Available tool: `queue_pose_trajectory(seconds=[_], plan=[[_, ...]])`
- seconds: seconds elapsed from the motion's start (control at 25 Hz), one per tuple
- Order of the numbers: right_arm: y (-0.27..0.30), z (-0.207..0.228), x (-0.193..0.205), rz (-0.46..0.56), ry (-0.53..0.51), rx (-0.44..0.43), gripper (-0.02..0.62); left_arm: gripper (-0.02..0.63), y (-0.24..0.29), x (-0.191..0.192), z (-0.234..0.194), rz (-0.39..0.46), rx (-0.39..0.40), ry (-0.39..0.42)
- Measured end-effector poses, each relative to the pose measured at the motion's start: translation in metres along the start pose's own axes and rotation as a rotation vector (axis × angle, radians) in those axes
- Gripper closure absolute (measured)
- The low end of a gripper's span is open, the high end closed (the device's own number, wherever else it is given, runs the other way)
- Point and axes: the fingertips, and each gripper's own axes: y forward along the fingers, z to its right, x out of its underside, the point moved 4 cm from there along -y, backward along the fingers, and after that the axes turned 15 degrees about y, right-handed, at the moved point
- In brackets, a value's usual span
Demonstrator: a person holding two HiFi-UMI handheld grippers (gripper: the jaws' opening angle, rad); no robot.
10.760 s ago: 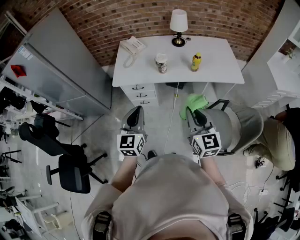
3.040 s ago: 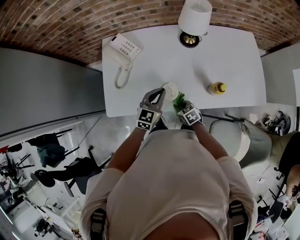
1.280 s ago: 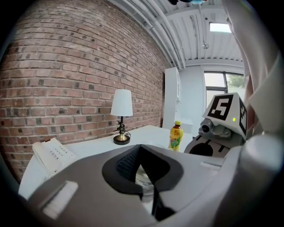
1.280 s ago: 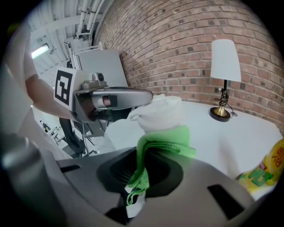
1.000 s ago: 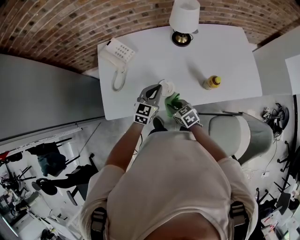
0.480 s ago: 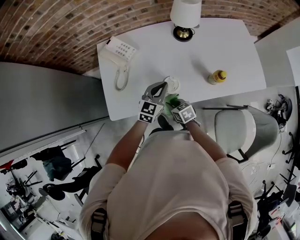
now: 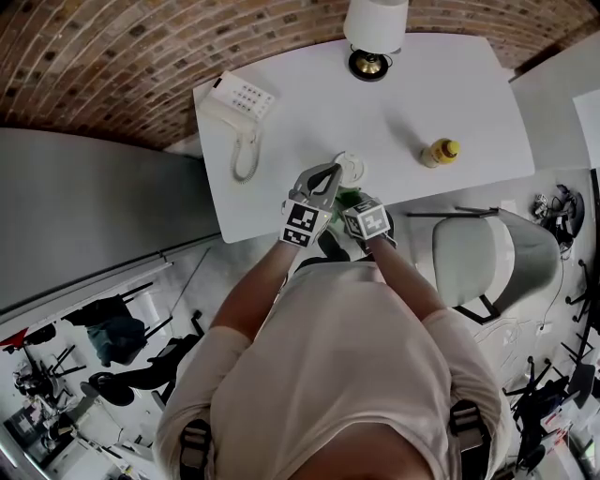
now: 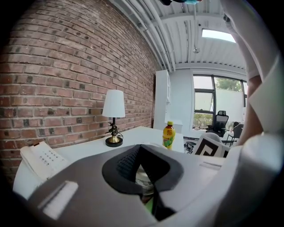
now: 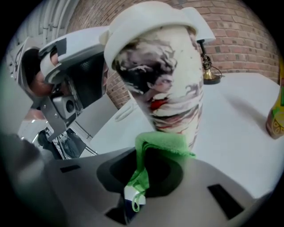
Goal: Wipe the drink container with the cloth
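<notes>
Cup (image 9: 159, 80), lidded, in left hand-held gripper (image 7: 326, 176); green cloth (image 9: 164, 142) touching side.

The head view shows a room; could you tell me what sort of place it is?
Probably an office: a white desk carries a corded telephone and a lamp, and an office chair stands beside it.

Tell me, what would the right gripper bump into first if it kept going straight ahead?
The cup, most likely. The right gripper is shut on the green cloth, and the cloth's folded edge sits right against the cup's lower side, so nothing else stands between them.
</notes>
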Motion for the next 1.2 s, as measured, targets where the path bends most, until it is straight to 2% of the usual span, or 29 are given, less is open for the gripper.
queue_pose_trajectory(seconds=[0.12, 0.32, 0.72, 0.88, 1.2], plan=[[0.001, 0.001, 0.003, 0.000, 0.011, 0.026, 0.552, 0.597, 0.000, -0.003, 0.001, 0.010, 0.000, 0.010], [-0.004, -0.004, -0.002, -0.003, -0.001, 0.023, 0.552, 0.597, 0.001, -0.004, 0.003, 0.004, 0.007, 0.074], [-0.021, -0.025, -0.021, -0.018, -0.095, 0.011, 0.552, 0.598, 0.003, -0.002, 0.004, 0.022, 0.030, 0.076], [-0.036, -0.035, -0.035, 0.008, -0.148, 0.010, 0.552, 0.598, 0.004, -0.002, 0.006, 0.028, 0.044, 0.088], [-0.057, -0.045, -0.047, 0.014, -0.193, 0.025, 0.552, 0.598, 0.008, -0.004, 0.011, 0.037, 0.057, 0.084]])
